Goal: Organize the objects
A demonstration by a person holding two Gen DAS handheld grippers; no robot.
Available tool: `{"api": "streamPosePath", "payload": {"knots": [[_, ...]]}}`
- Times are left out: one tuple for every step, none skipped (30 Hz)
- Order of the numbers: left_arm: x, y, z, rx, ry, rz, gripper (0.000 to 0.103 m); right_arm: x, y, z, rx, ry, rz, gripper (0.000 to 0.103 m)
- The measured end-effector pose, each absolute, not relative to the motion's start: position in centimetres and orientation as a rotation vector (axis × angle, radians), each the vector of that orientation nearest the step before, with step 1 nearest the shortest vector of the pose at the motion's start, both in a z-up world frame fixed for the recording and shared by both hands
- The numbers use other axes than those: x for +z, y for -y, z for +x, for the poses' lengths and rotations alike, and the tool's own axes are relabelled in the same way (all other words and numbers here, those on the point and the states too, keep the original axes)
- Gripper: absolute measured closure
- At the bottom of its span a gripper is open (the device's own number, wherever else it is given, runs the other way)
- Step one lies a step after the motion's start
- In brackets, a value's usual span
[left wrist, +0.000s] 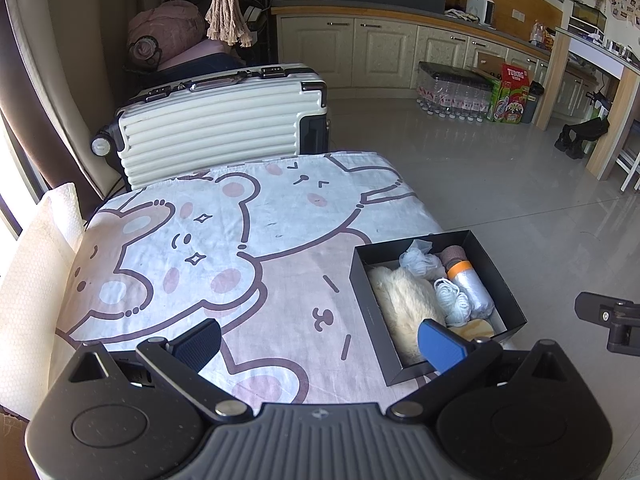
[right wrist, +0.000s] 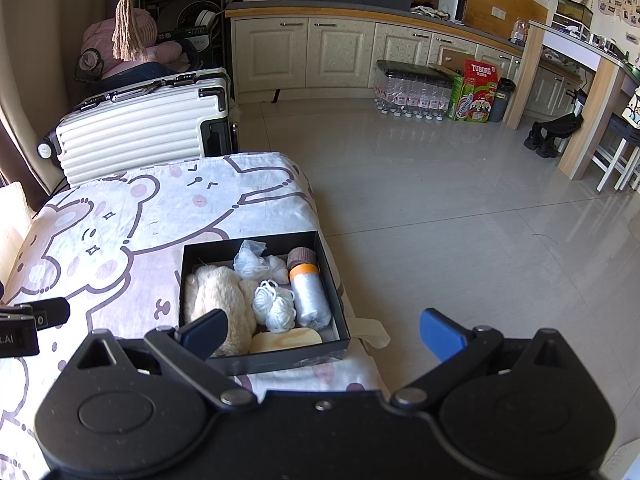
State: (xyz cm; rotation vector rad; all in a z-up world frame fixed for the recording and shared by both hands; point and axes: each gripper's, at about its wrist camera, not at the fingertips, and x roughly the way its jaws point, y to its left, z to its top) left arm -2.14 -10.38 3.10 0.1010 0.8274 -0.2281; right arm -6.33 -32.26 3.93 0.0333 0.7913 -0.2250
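Note:
A black open box (left wrist: pixel 486 258) (right wrist: pixel 188 258) sits at the right edge of a table covered with a cartoon bear cloth (left wrist: pixel 224 248) (right wrist: pixel 104 232). In it lie a cream fluffy item (left wrist: pixel 402 304) (right wrist: pixel 216 294), a white yarn bundle (left wrist: pixel 454 300) (right wrist: pixel 274 306), a silver roll with an orange cap (left wrist: pixel 470 286) (right wrist: pixel 310 296), white mesh (left wrist: pixel 418 258) (right wrist: pixel 250 258) and a pale yellow piece (right wrist: pixel 286 340). My left gripper (left wrist: pixel 320 340) is open and empty, low over the cloth left of the box. My right gripper (right wrist: pixel 322 334) is open and empty above the box's near edge.
A white ribbed suitcase (left wrist: pixel 216 128) (right wrist: pixel 136 128) stands behind the table. A white paper towel (left wrist: pixel 36 280) lies at the table's left. Tiled floor lies to the right, with bottled water packs (right wrist: pixel 412 88) and a Tuborg carton (right wrist: pixel 476 92) by the cabinets.

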Motion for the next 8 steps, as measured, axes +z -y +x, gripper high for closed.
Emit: {"api": "streamPosePath", "payload": {"knots": [[3.09,10.37,-2.14,-0.228,-0.827,0.101,0.000,3.93,32.26,-6.33,-0.225,-0.791,0.033,0.000],[3.13,10.39,-2.09,-0.228,-0.828,0.101,0.000,3.86,32.20,-6.42,-0.224,-0.792,0.033,0.000],[3.13,10.40,-2.10,-0.228,-0.829,0.100,0.000,3.76,32.13,-6.54,-0.224,-0.791,0.033,0.000],[3.12,10.38,-2.14,-0.228,-0.830,0.098,0.000,3.76,32.13,-6.55,-0.224,-0.791,0.033,0.000],[3.15,10.40,-2.05,-0.225,-0.831,0.099,0.000,3.77,32.13,-6.54,-0.224,-0.792,0.033,0.000],[3.15,10.44,-2.03,-0.222,-0.831,0.102,0.000,3.77,32.14,-6.54,-0.224,-0.792,0.033,0.000],[3.15,10.43,-2.03,-0.220,-0.831,0.103,0.000,3.77,32.14,-6.54,-0.224,-0.792,0.033,0.000],[3.17,10.40,-1.98,-0.218,-0.833,0.100,0.000,3.78,32.14,-6.55,-0.224,-0.792,0.033,0.000]]}}
